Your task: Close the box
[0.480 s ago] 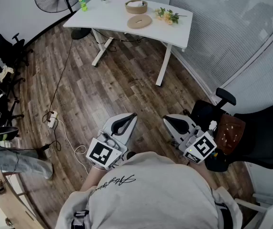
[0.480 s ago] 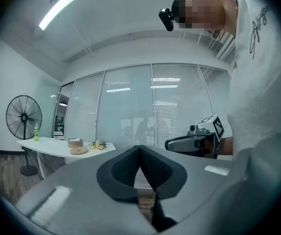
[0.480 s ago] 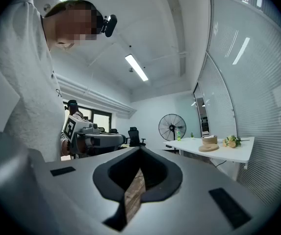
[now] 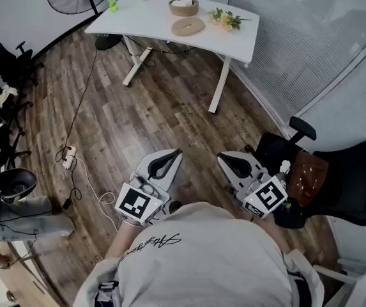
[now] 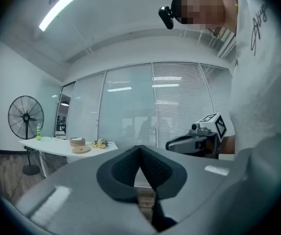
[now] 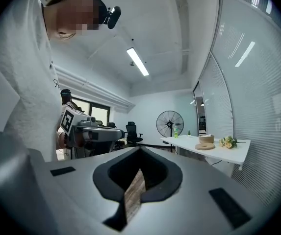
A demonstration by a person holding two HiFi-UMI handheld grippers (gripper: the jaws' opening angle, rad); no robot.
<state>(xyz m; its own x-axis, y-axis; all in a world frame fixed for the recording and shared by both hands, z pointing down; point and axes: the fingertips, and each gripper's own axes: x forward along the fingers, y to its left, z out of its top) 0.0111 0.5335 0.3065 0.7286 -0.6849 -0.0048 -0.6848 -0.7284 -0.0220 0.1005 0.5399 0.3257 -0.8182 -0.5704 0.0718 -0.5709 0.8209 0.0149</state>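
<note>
Left gripper point(image 4: 170, 158) was held level at waist height, jaws fully together with nothing between them, as its own view confirmed point(image 5: 140, 148). The box point(image 4: 183, 7) sat open on the white table point(image 4: 144, 24), well apart from both tools across the wooden floor, straight ahead of the person, close to the tabletop's far edge about midway along it. Its round lid point(image 4: 188, 26) lay flat just beside it, toward the near edge. Being round, the lid had no long axis to line up. Right gripper point(image 4: 228, 160) was likewise level, closed and empty point(image 6: 140, 151). Neither hand looked clearly nearer, though the left lined up slightly better with the lid. Judged: the whole gap had to be walked before any reach.
</note>
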